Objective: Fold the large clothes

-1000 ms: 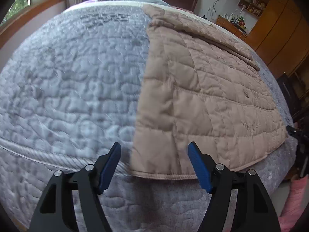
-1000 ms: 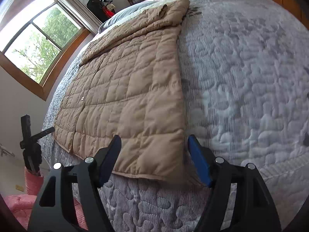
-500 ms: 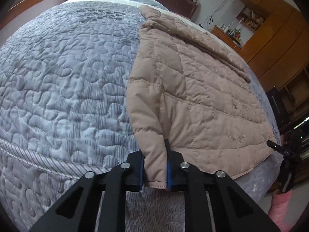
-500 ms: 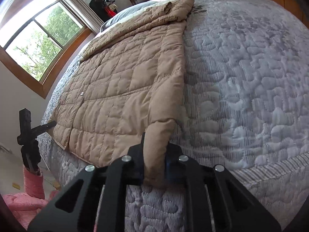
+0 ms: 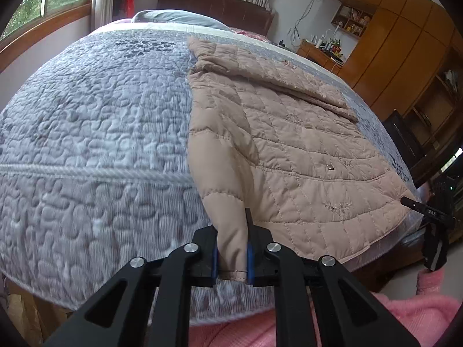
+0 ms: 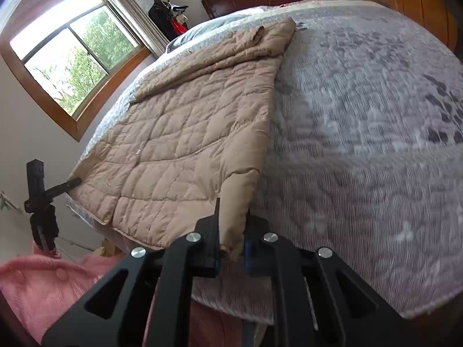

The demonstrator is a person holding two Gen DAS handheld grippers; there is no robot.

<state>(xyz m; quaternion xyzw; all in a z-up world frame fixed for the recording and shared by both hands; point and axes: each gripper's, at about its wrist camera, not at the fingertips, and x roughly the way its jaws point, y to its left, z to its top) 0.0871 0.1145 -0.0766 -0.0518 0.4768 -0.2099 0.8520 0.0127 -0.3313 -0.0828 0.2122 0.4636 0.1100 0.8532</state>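
Left wrist view: the left gripper (image 5: pixel 232 248) has its jaws pinching the near hem corner of a tan quilted coat (image 5: pixel 289 144). The blue pads (image 5: pixel 249 257) press on the fabric from both sides, and the pinched corner is lifted off the bed in a raised fold. The rest of the coat lies spread flat on the bed (image 5: pixel 86 144), over a grey-lilac quilted bedspread, with one sleeve folded across its far end. To the right, at the coat's other near corner, the right gripper (image 5: pixel 434 231) shows small and dark at the bed's edge. A pink sleeve (image 5: pixel 405 318) fills the bottom right. Wooden wardrobes (image 5: pixel 405 43) stand along the wall beyond, and a window (image 5: pixel 43 5) sits at the upper left.

Right wrist view: a window (image 6: pixel 72 63) is at the left, and below it the left gripper (image 6: pixel 40 202) stands at the coat's far near corner. The coat (image 6: pixel 188 130) lies on the left part of the bed (image 6: pixel 361 144). The right gripper (image 6: pixel 231 251) has its jaws pinching the coat's near right corner, which is gathered into a narrow raised fold between the pads (image 6: pixel 248 253). Pink clothing (image 6: pixel 43 289) shows at the bottom left.
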